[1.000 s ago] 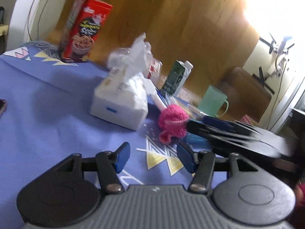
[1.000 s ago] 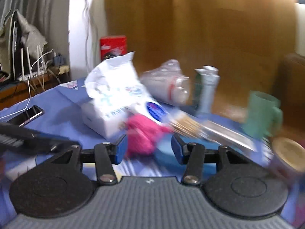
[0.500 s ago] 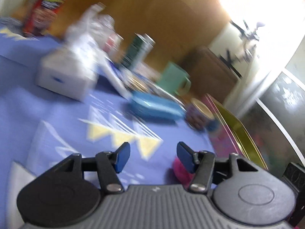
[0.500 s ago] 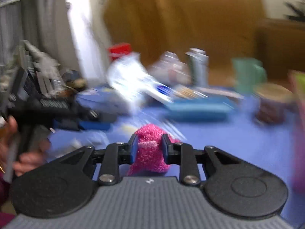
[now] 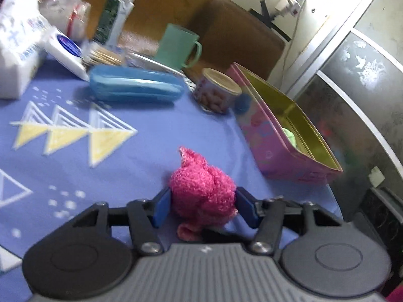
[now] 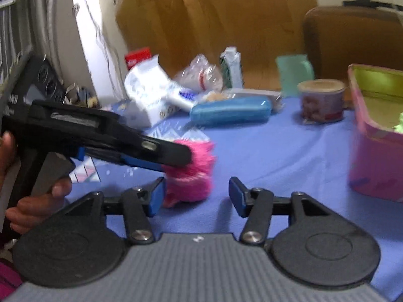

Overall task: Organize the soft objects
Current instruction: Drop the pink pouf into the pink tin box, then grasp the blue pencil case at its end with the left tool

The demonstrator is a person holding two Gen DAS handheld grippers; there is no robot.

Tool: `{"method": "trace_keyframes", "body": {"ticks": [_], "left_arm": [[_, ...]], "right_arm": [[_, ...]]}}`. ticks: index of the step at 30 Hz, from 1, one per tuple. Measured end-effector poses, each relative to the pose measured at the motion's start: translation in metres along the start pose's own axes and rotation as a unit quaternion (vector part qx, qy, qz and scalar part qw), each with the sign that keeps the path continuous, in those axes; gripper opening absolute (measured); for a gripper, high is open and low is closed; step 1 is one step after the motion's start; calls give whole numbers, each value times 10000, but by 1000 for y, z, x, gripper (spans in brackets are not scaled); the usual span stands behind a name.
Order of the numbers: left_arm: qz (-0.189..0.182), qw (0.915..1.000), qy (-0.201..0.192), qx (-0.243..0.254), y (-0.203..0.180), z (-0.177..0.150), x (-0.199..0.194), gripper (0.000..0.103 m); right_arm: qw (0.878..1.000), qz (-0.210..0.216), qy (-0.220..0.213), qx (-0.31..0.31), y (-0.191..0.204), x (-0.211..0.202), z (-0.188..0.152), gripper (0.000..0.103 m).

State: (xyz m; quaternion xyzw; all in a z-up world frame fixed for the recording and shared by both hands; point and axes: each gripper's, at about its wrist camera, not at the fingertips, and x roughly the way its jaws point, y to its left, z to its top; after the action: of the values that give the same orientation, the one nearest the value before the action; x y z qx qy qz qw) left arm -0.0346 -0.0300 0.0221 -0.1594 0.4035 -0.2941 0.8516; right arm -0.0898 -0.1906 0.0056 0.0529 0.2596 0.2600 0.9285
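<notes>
A fuzzy pink soft toy (image 5: pixel 202 196) sits between the blue pads of my left gripper (image 5: pixel 201 205), which is shut on it just above the blue tablecloth. In the right wrist view the same toy (image 6: pixel 194 173) is held by the left gripper (image 6: pixel 176 159), which reaches in from the left. My right gripper (image 6: pixel 196 197) is open and empty, with the toy beside its left fingertip. A pink tin with a gold inside (image 5: pixel 284 136) stands open at the right and holds something light green (image 5: pixel 289 136); it also shows in the right wrist view (image 6: pixel 372 148).
A blue case (image 5: pixel 136 86), a small round tin (image 5: pixel 217 91), a green mug (image 5: pixel 177 46), a carton (image 5: pixel 113 17), a tissue pack (image 5: pixel 17 42) and plastic bags (image 5: pixel 65 17) crowd the table's far side. The table edge (image 5: pixel 332 196) runs close behind the pink tin.
The right gripper, which held the pink toy half a second ago, has opened and let it go. The left gripper has swung right and closed on the toy.
</notes>
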Motion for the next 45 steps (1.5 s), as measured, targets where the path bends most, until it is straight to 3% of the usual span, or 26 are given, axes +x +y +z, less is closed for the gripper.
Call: {"method": "trace_keyframes", "body": {"ticks": [1,2,7,12,14,17,18,20,27,31,35,39,42,45], "left_arm": [[109,9998,-65,162,-8,2,0,54],[107,9992,-101,369,-17,6,0,54],[-445,9930,-264,1063,-77,37,14,54],[-936,9789,-230,1802,-155,59,66,54],[-1025,9766,-91,1891,-178,63,92,61],[-773,9787,-186,1892,-191,65,114,64],[-636,9803,-237,1857,-190,65,116,64],[-592,9832,-292,1704,-179,63,111,64],[-117,9846,-648,1617,-121,51,59,65],[545,9885,-710,1218,-62,38,26,67],[1253,9882,-746,470,9,34,-1,67],[1685,9810,-962,14,60,30,-24,67],[1528,9809,-1188,-164,76,29,-32,67],[1429,9804,-1351,-105,79,25,-36,67]], "right_arm": [[10000,20,66,-33,1,4,-1,48],[9998,-174,-9,-120,4,4,-3,37],[9932,-738,-896,-77,-16,-35,4,37],[9720,-1740,-1575,98,-58,-83,13,37],[9631,-2113,-1633,324,-81,-97,16,38],[9498,-2707,-1503,453,-114,-101,22,44],[9416,-3010,-1430,484,-126,-99,22,49],[9279,-3373,-1447,663,-142,-101,18,50],[9172,-3355,-1901,998,-145,-117,-2,50],[9175,-3232,-2161,840,-121,-115,6,50],[9457,-2503,-2001,553,-92,-96,27,50],[9819,-1246,-1319,548,-72,-43,49,50],[9918,-776,-853,553,-63,10,70,53],[9932,-738,-500,742,-67,67,100,54]]}}
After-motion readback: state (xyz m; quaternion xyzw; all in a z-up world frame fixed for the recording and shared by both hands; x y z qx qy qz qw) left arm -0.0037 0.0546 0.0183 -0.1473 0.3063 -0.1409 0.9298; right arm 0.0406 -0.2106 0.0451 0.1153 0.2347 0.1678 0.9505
